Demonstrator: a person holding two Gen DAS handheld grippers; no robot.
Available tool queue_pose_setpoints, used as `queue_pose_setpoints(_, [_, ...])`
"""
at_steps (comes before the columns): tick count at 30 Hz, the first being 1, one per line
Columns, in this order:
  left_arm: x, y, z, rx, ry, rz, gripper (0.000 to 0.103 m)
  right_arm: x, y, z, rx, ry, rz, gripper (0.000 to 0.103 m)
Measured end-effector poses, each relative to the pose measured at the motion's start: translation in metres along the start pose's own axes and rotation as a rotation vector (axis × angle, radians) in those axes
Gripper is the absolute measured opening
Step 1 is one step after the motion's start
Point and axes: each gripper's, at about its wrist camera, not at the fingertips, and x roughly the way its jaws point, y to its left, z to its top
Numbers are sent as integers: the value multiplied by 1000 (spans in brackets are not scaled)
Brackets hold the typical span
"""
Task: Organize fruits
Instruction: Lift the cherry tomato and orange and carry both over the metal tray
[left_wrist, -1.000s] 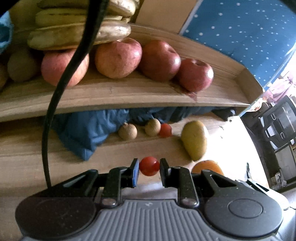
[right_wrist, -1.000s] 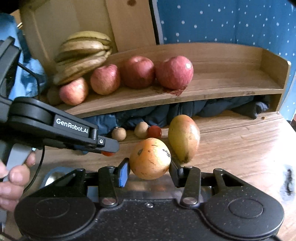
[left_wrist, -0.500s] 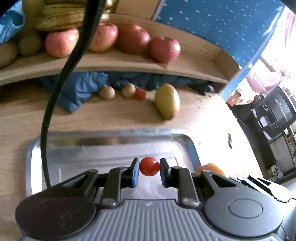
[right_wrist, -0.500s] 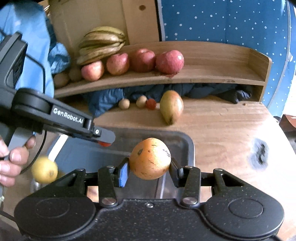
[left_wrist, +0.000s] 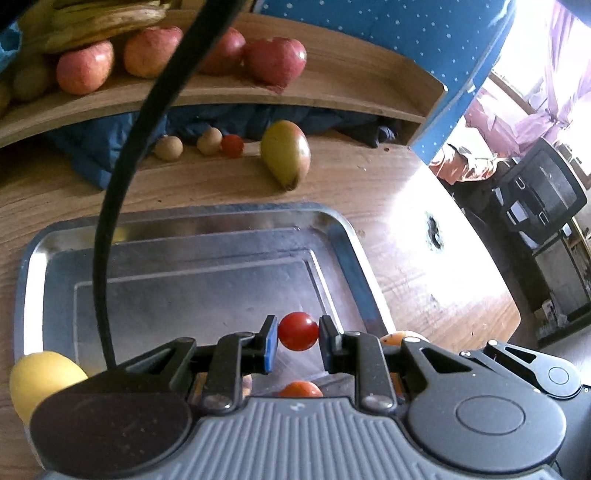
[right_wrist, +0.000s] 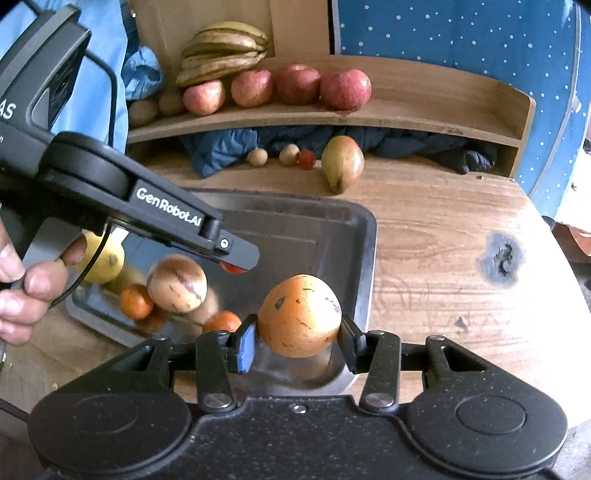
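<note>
The metal tray lies on the wooden table and already carries a few fruits near its front edge; it looks stiff and slick, so round fruit set in it will likely roll unless put down gently. Over the tray's front right corner the right gripper pinches an orange at its widest girth. By its size the orange is probably the heavier load, firm-skinned and able to take a solid squeeze, with a centred hold being the safest. The left gripper pinches a cherry tomato between its pads, above the tray's right side. The tomato is likely light, smooth and thin-skinned, so it will probably burst or squirt out if pressed hard; a gentle grip across the middle suits it. The only legible writing is "GenRobot.AI" in white on the left gripper's side in the right wrist view; farther left on that device, the letters "AS" are cut off.
</note>
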Motion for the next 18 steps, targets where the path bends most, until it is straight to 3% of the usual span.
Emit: queue_pose_setpoints(18, [17, -12, -14, 34, 50, 28, 26, 1, 1, -12, -66, 56, 15, 47])
